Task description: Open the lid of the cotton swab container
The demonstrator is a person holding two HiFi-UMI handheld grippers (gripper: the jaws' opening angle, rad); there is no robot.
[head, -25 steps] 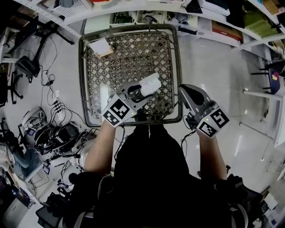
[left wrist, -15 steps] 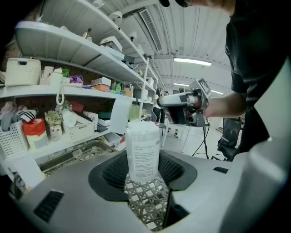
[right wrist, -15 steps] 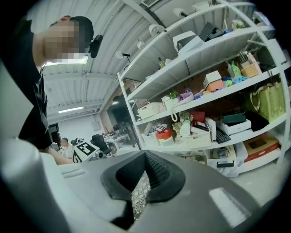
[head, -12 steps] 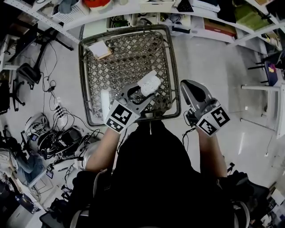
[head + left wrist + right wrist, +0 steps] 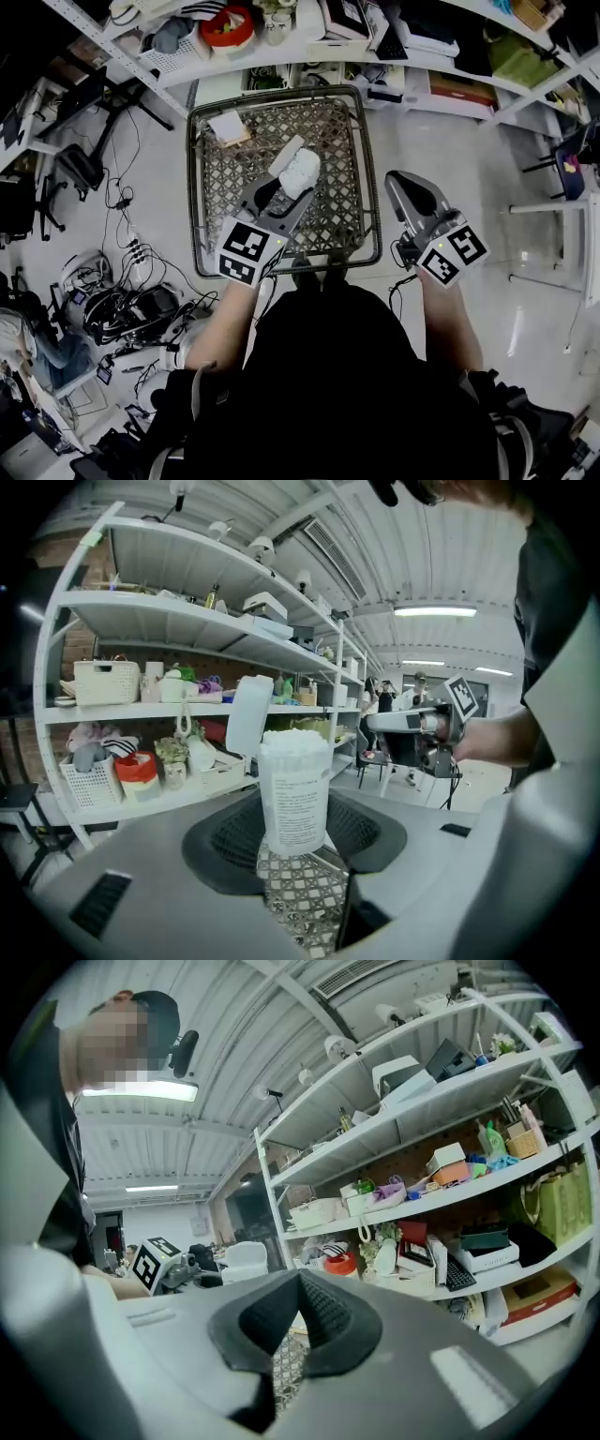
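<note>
The cotton swab container (image 5: 294, 794), a clear tub with a printed label and packed with white swabs, stands upright between my left gripper's (image 5: 296, 841) jaws, which are shut on it. Its white lid (image 5: 247, 716) is flipped up behind it, and the swab tips are bare. In the head view the container (image 5: 300, 172) hangs above the woven table (image 5: 217, 178), held by the left gripper (image 5: 284, 192). My right gripper (image 5: 410, 190) is off the table's right edge, shut, with nothing between its pads (image 5: 302, 1312). From the left gripper view the right gripper (image 5: 417, 722) shows level, at the right.
A small notepad (image 5: 228, 127) lies at the table's far left corner. White shelves (image 5: 375, 42) crowded with boxes and baskets run behind the table. Cables and gear (image 5: 122, 300) cover the floor at the left. A red bowl (image 5: 228, 26) sits on a shelf.
Both grippers have risen. The left one has carried the container up and toward the table's far side. The right gripper stays shut beside the table.
</note>
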